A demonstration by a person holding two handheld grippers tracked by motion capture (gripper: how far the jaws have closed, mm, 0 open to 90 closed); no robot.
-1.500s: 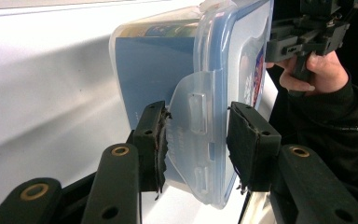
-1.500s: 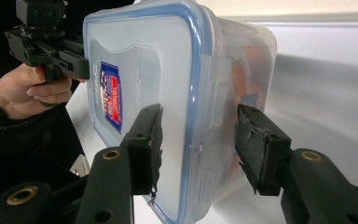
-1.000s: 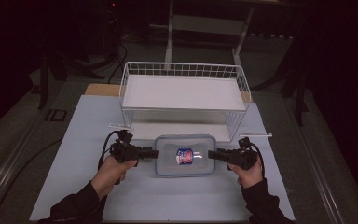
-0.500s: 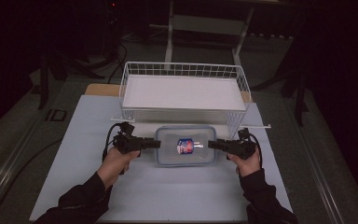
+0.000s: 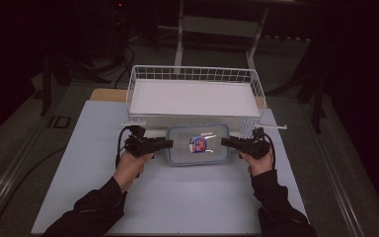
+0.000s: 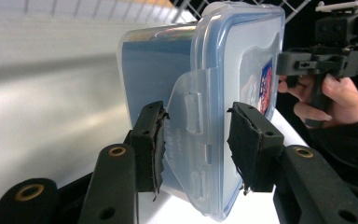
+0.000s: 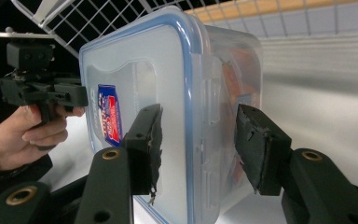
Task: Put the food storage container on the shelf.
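Broad white bench [image 5: 177, 207], lit against a dark room. At its far end, a white wire basket [image 5: 195, 96] with a flat white sheet over its floor. Just in front of the basket's near wall, a clear plastic food container [image 5: 198, 144] with a blue-sealed snap lid, flat on the bench, lid up, a red-and-blue label [image 5: 198, 144] at the lid's middle. Flanked on both short ends by the tools, each level and pointed inward at the other. Left tool [image 5: 165, 143] clamped across the container's [image 6: 200, 93] left end, jaws over the lid's hinged latch flap [image 6: 193, 140], pads pressed against flap and lid rim. Right tool [image 5: 225, 142] across the opposite end, one jaw on the lid face, the other along the container's [image 7: 168, 93] side wall; firm pinch or mere straddle cannot be told there. Both hands wrapped around the pistol handles, dark sleeves in from the near edge.
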